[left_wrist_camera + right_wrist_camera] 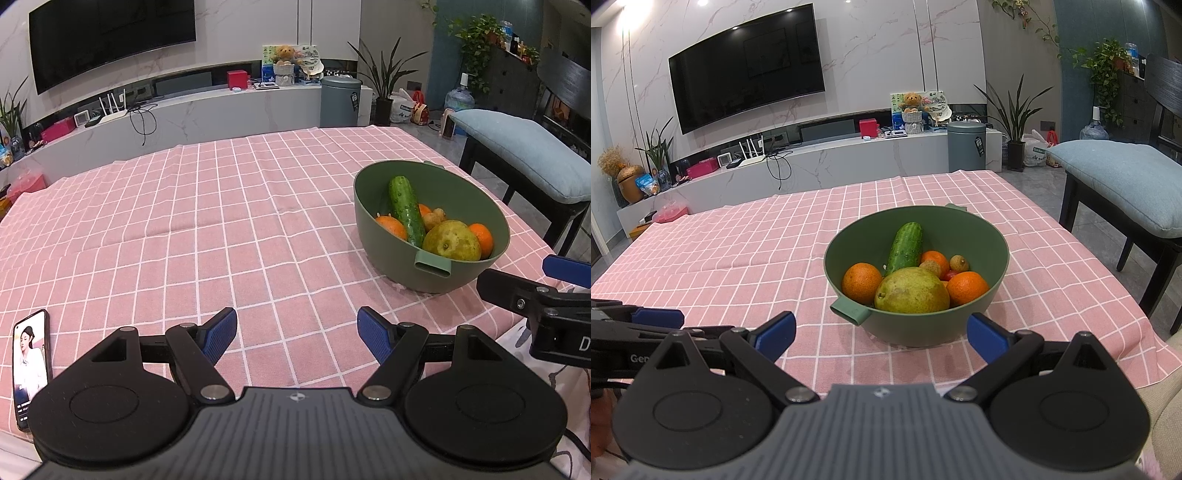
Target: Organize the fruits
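A green bowl (964, 236) stands on the pink checked tablecloth (746, 251). It holds a cucumber (905, 248), a yellow-green pear (911, 291), oranges (861, 282), small brown lychees (959, 263) and something red, mostly hidden. My right gripper (882, 338) is open and empty, just in front of the bowl's near side. My left gripper (297, 334) is open and empty over the bare cloth, left of the bowl (373, 206). The right gripper's fingers (565, 267) show at the right edge of the left wrist view.
A phone (30, 367) with a lit screen lies at the table's near left edge. A dark chair with a blue cushion (1123, 177) stands right of the table. A TV console and a grey bin (966, 146) are beyond the far edge.
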Demonstrator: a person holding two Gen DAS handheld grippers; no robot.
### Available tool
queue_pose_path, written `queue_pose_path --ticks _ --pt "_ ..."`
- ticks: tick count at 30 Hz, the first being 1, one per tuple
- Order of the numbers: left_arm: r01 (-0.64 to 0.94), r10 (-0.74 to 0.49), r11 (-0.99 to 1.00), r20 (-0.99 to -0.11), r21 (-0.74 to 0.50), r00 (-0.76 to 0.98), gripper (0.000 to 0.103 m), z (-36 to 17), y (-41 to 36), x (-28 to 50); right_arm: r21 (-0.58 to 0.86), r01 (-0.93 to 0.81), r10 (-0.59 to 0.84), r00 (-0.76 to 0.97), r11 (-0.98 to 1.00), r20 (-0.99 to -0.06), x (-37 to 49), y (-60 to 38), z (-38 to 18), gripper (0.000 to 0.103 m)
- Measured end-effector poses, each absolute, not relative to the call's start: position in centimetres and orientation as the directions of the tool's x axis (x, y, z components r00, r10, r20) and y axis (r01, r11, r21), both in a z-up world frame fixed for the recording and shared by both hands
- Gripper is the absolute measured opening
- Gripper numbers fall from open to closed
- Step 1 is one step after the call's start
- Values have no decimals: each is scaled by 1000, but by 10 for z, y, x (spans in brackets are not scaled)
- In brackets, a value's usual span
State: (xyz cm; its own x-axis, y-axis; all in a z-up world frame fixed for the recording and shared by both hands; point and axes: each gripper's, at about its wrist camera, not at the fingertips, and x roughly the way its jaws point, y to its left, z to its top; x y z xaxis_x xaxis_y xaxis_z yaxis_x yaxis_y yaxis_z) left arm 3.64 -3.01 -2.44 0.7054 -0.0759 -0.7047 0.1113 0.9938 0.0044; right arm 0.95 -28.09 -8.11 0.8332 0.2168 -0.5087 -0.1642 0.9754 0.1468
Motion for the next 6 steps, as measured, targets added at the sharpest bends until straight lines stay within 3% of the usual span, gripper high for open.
queue_pose_path --ticks 6 --pt "113 -84 994 -699 -4 710 88 -24 -29 36 145 -164 215 833 976 -510 10 -281 -82 95"
